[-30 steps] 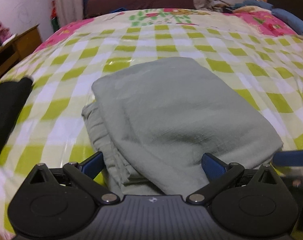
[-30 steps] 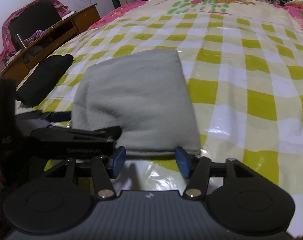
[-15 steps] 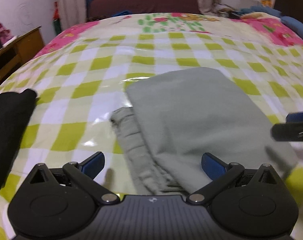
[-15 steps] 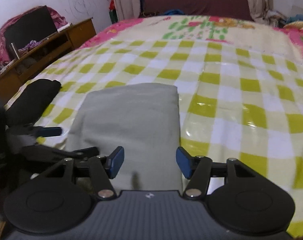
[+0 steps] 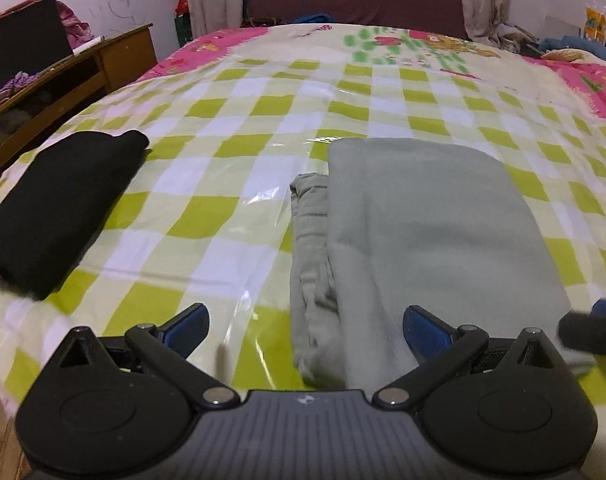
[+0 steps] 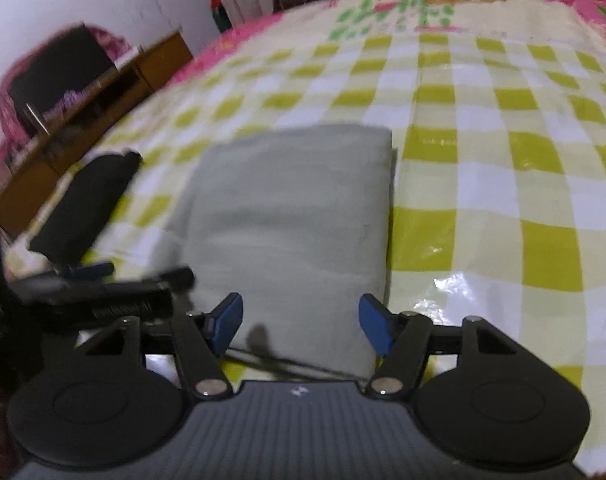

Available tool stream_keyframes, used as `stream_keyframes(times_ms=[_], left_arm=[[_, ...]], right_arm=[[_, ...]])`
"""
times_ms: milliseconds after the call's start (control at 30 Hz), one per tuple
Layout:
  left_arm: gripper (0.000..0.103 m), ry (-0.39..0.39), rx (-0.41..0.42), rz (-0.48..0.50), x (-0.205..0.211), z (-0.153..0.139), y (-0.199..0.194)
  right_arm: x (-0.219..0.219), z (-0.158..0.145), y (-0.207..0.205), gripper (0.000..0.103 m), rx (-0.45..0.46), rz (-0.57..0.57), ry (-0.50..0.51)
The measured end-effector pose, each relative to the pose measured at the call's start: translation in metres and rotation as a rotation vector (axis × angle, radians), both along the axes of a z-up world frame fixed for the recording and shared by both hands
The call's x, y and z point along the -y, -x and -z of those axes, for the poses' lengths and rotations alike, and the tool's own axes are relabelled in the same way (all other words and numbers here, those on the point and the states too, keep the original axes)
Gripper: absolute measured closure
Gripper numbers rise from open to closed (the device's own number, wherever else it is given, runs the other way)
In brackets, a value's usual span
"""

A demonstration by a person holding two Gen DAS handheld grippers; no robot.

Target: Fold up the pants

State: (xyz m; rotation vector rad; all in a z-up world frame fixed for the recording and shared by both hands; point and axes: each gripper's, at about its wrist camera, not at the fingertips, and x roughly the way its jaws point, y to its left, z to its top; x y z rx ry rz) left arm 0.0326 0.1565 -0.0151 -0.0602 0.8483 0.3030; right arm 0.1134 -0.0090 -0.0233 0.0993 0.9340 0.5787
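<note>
The grey-green pants lie folded into a flat rectangle on the checked bedspread; their layered left edge shows in the left wrist view. My left gripper hovers open above the near left edge of the pants, gripping nothing. In the right wrist view the same folded pants fill the middle. My right gripper hangs over their near edge, its jaws opening, and the blue pads do not press the cloth. The left gripper also shows there as a blurred black shape at the left.
A folded black garment lies on the bed to the left of the pants. A wooden cabinet stands along the bed's left side. A dark red headboard and curtains close the far end. Blue clothes lie at the far right.
Both grippers have pulled back from the folded pants, which now sit farther off. The left view has swung left, bringing the black garment in. The right jaws stand wider.
</note>
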Motion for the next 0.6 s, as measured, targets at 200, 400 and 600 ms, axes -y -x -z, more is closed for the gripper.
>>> stream_keyframes(times_ms=[200,400,600], left_arm=[[0.0,-0.085,-0.016,0.009,0.03,-0.011,0.017],[0.0,-0.084,-0.017,0.043,0.054,-0.013,0.03],[0.0,-0.073,-0.033,0.071,0.068,-0.01,0.038]], right_arm=[[0.014,-0.018,0.037,0.037,0.097,-0.013,0.006],[0.032,-0.02,0.062,0.037,0.112,0.005,-0.008],[0.052,-0.01,0.072,0.037,0.087,0.055,-0.027]])
